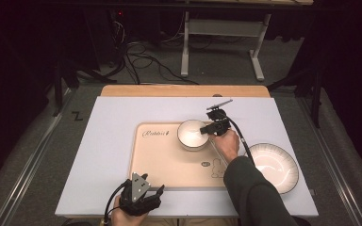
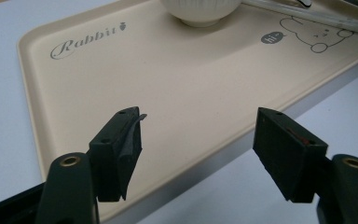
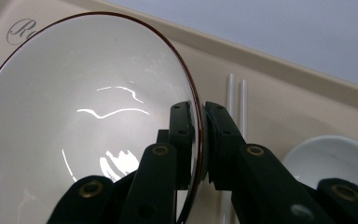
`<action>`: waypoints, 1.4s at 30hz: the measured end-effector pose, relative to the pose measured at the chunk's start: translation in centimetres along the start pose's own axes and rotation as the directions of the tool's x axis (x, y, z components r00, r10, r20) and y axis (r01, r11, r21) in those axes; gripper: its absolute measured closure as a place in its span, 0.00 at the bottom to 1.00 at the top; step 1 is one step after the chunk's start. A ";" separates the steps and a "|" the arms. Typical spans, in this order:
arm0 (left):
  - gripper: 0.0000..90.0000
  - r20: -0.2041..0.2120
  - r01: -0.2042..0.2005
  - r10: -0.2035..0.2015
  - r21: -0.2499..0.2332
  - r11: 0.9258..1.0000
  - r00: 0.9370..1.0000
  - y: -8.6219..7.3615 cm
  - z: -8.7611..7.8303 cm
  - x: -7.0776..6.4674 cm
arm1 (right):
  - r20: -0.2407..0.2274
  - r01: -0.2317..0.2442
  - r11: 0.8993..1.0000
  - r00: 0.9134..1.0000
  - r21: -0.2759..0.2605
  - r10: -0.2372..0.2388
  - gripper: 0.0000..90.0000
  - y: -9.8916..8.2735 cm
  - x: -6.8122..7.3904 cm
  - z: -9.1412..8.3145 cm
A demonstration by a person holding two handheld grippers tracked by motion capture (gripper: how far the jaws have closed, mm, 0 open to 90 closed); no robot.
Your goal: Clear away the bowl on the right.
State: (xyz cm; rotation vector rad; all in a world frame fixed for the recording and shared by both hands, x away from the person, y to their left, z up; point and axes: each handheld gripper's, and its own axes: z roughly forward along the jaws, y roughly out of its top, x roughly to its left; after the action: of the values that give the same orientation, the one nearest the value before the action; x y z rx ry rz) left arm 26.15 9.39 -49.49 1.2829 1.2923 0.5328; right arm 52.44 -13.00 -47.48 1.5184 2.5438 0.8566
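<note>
A white bowl [image 1: 191, 134] with a thin dark rim [image 3: 98, 93] stands on the beige "Rabbit" tray [image 1: 165, 162], toward its far right; its foot rests on the tray in the left gripper view [image 2: 200, 14]. My right gripper [image 1: 208, 129] comes in from the bowl's right side, and its jaws are shut on the rim [image 3: 198, 112], one inside and one outside. My left gripper [image 1: 142, 188] hovers at the tray's near edge, open [image 2: 200, 116] with nothing between its fingers.
Two white chopsticks [image 3: 237, 100] lie on the tray beside the bowl [image 2: 307, 16], near the rabbit drawing [image 2: 314, 35]. A striped-rim white plate [image 1: 274, 167] sits on the white mat right of the tray. Another white rounded dish [image 3: 331, 151] lies past the chopsticks.
</note>
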 end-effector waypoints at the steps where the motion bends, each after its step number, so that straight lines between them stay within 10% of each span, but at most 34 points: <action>1: 0.36 0.001 0.001 -0.001 0.000 1.000 1.000 0.0 0.0 0.0 | 0.004 0.014 1.000 1.000 -0.008 -0.014 0.92 0.1 0.1 0.0; 17: 0.36 0.022 -0.014 0.014 0.018 1.000 1.000 -0.1 0.4 -0.3 | 0.016 0.046 0.999 0.999 -0.024 -0.045 0.73 -0.1 0.5 -0.6; 42: 0.36 0.143 -0.048 0.037 0.072 0.996 0.989 -0.2 3.3 -1.8 | 0.031 0.079 0.986 0.997 -0.145 -0.075 0.64 -4.0 0.5 -8.3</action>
State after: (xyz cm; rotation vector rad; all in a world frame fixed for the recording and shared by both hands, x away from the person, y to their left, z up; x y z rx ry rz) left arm 28.54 6.45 -49.64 1.3885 1.1785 0.4179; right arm 46.34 -17.58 -42.33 1.3708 2.4439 0.9819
